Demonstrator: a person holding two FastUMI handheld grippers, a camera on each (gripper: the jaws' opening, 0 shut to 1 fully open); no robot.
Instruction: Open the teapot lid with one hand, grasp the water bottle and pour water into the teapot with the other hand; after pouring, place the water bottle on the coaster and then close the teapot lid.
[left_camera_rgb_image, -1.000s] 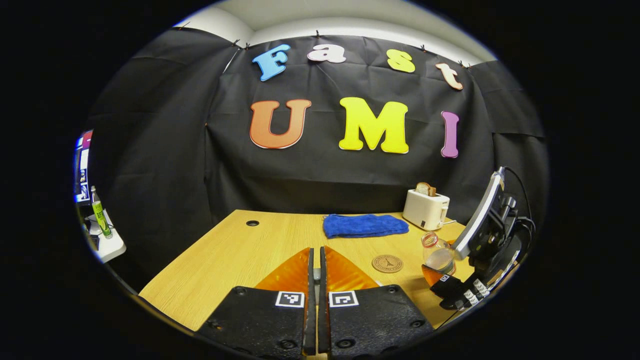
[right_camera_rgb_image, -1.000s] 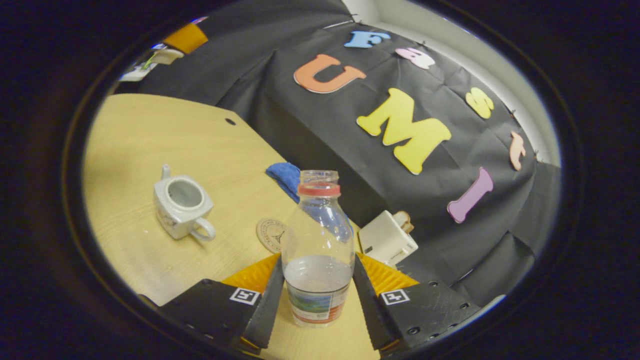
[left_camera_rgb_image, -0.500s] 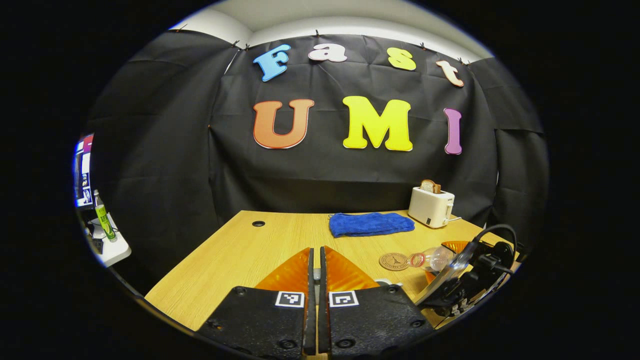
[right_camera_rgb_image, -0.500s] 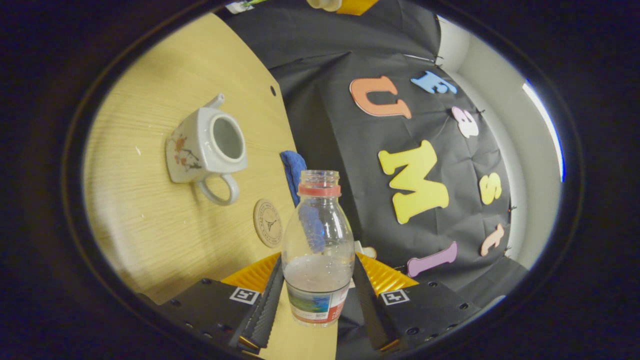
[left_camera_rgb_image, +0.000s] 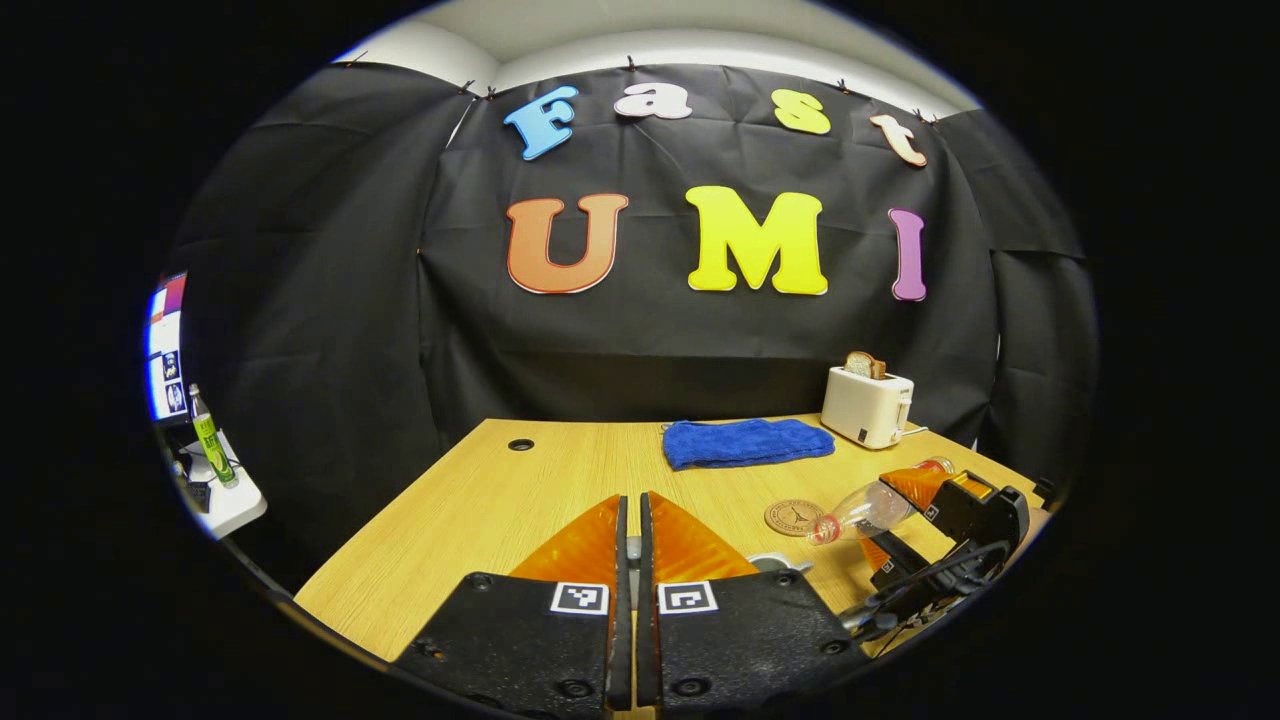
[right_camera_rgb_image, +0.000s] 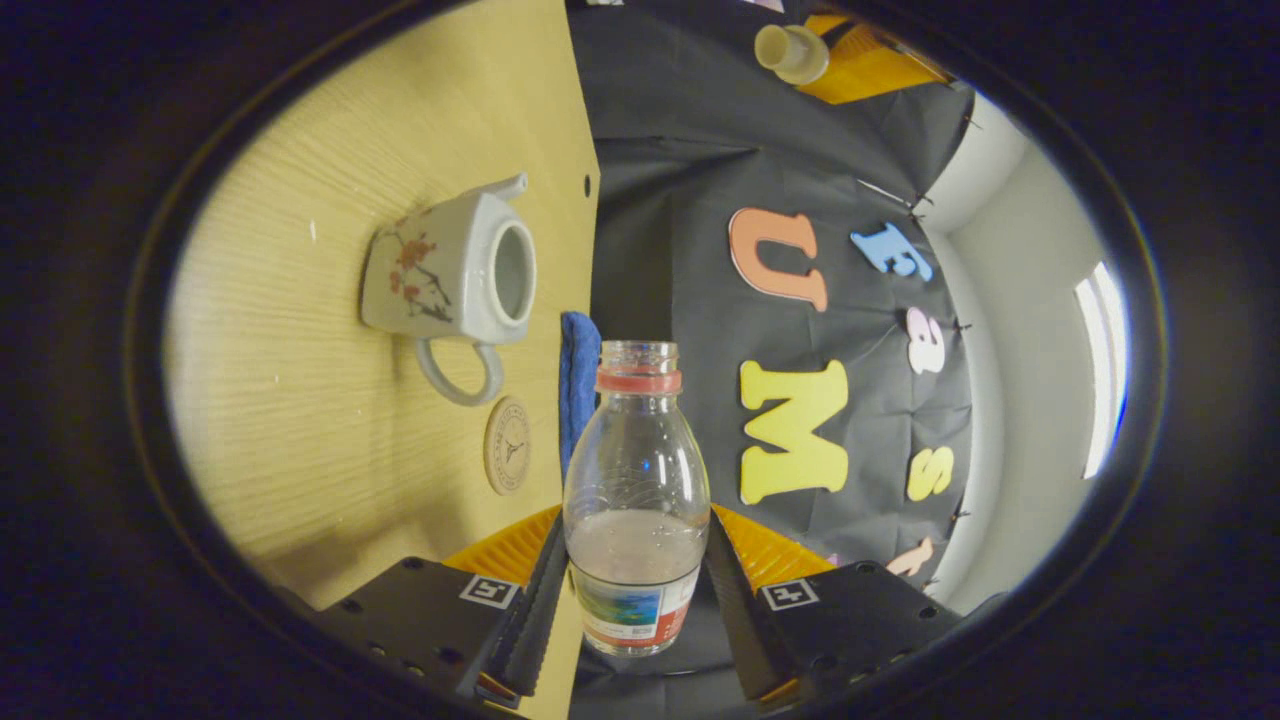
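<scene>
My right gripper (right_camera_rgb_image: 637, 522) is shut on the clear water bottle (right_camera_rgb_image: 637, 480), which is uncapped and about a third full. In the left gripper view the bottle (left_camera_rgb_image: 868, 508) lies tipped nearly level in the right gripper (left_camera_rgb_image: 905, 515), its mouth pointing at the teapot rim (left_camera_rgb_image: 770, 562). The white teapot (right_camera_rgb_image: 440, 280) stands on the table with no lid, apart from the bottle. A round coaster (right_camera_rgb_image: 507, 445) lies beside its handle. My left gripper (left_camera_rgb_image: 628, 545) is shut on a small piece; the right gripper view shows it as the cream teapot lid (right_camera_rgb_image: 790, 50).
A folded blue cloth (left_camera_rgb_image: 748, 442) lies at the back of the wooden table (left_camera_rgb_image: 500, 500). A white toaster (left_camera_rgb_image: 868, 405) with a slice of bread stands at the back right. A side shelf with a green bottle (left_camera_rgb_image: 208, 445) sits off the table's left.
The right gripper has rolled the bottle from upright to nearly level and moved lower, toward the teapot. The left gripper has stayed shut and almost still.
</scene>
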